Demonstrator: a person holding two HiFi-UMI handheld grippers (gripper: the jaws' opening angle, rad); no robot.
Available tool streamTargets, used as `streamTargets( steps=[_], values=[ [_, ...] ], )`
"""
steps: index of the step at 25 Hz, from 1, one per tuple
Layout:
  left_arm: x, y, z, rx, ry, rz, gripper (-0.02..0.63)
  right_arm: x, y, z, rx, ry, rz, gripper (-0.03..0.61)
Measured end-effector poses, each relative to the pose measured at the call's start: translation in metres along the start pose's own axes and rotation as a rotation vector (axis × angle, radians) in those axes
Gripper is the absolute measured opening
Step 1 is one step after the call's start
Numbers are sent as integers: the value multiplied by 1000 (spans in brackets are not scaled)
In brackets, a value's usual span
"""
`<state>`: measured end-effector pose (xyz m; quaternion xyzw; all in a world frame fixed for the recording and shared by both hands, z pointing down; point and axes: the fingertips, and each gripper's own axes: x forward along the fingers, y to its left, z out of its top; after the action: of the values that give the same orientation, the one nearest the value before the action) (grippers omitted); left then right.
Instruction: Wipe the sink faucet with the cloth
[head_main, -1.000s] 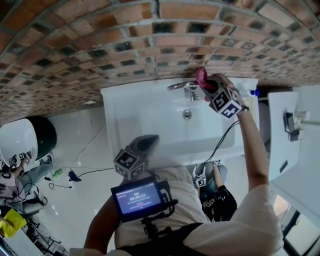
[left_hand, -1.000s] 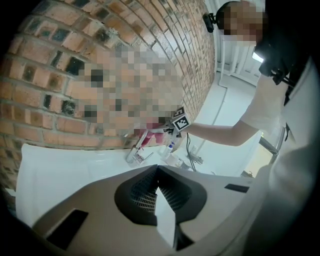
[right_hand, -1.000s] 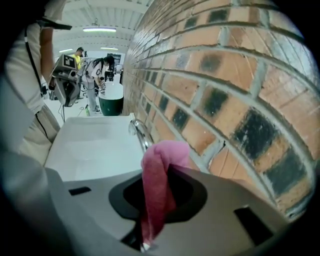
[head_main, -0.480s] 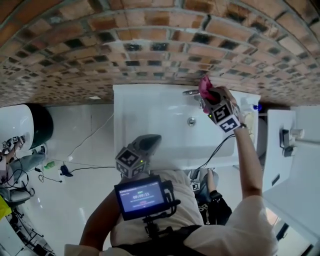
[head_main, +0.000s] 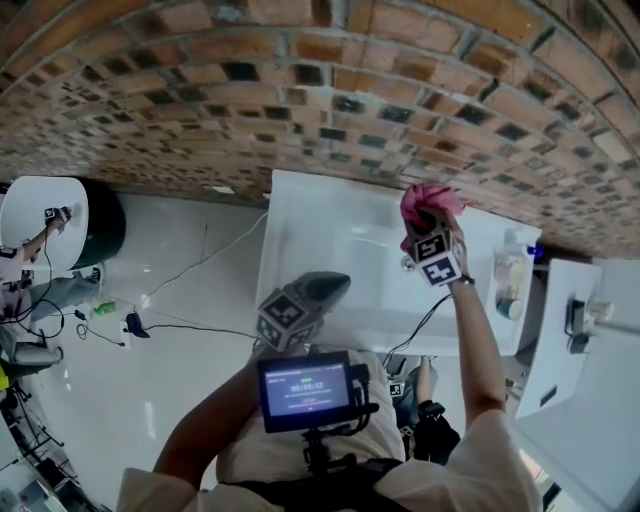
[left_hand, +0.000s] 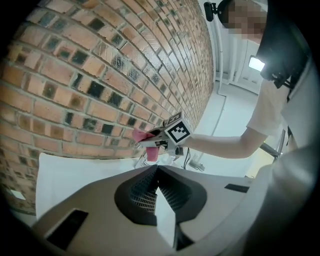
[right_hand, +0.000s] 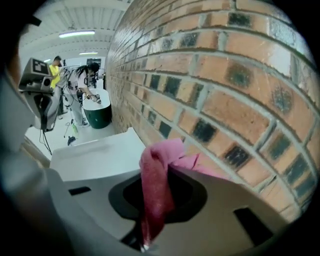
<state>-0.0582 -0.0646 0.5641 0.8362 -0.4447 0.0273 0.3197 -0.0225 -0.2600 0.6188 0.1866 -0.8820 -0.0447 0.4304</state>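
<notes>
The right tongs (right_hand: 167, 169) are closed on a pink cloth (right_hand: 155, 192). One fold hangs down between the jaws and the rest bunches out past their tips. In the head view these tongs (head_main: 426, 226) hold the cloth (head_main: 425, 203) at the far right edge of the white sink (head_main: 320, 230), close up against the brick wall (head_main: 300, 90). The faucet is covered by the cloth there and cannot be made out. The left tongs (left_hand: 157, 170) have their jaws together with nothing between them. They hover (head_main: 338, 284) at the near rim of the sink, well apart from the cloth.
</notes>
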Motion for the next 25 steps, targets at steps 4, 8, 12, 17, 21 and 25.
streamTargets(
  steps=[4,8,12,17,21,25],
  values=[
    [-13,10,-3,1,-2,6,-6,44,33,-23,123,102,22,61],
    [-22,16,-4,-6,3,20,-6,60,85,-16,285,58,166,61],
    [-22,16,-5,-13,25,23,-6,53,88,-32,914,-164,219,61],
    [-11,19,-11,-9,71,20,-6,44,23,-91,1639,-504,19,61],
    [-1,19,-16,-24,94,19,-6,50,-8,-130,1896,-703,-144,63],
    [9,13,-20,-21,123,6,-6,74,-12,-178,2236,-790,-285,63]
  ],
)
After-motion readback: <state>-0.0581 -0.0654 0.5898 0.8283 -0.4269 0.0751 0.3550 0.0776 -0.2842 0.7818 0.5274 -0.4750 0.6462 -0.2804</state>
